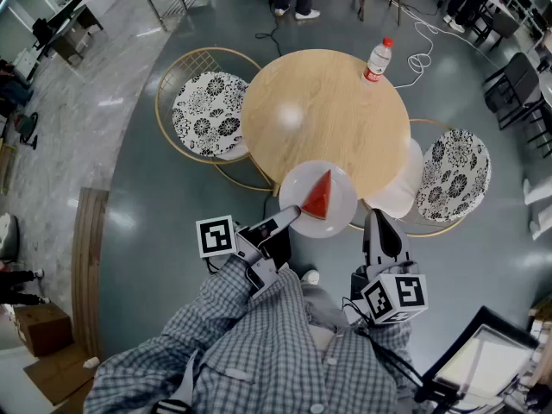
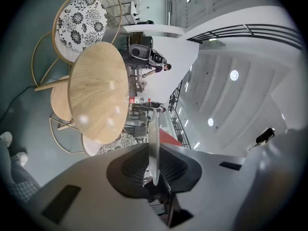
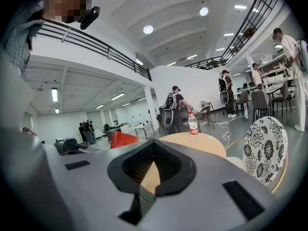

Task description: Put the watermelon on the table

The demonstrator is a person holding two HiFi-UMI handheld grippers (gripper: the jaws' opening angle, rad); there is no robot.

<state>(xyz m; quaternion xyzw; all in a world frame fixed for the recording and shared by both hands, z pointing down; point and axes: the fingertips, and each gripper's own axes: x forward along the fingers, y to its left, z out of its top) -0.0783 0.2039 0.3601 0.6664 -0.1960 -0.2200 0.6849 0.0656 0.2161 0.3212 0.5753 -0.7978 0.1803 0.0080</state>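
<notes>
A red watermelon wedge (image 1: 319,198) lies on a white plate (image 1: 347,186) at the near edge of the round wooden table (image 1: 319,110). My left gripper (image 1: 293,216) is shut on the plate's left rim. In the left gripper view the plate (image 2: 153,143) stands edge-on between the jaws, with the wedge (image 2: 169,137) red behind it. I cannot tell whether the plate rests on the table or hangs just above it. My right gripper (image 1: 382,218) sits just right of the plate, shut and holding nothing. In the right gripper view, the right gripper (image 3: 153,146) faces the table (image 3: 202,141).
A water bottle (image 1: 378,60) stands at the table's far right edge. Floral-cushioned chairs stand at the left (image 1: 210,102) and the right (image 1: 453,175). A white seat (image 1: 398,192) is tucked under the near right edge. People stand further off. A cable (image 1: 420,41) lies on the floor.
</notes>
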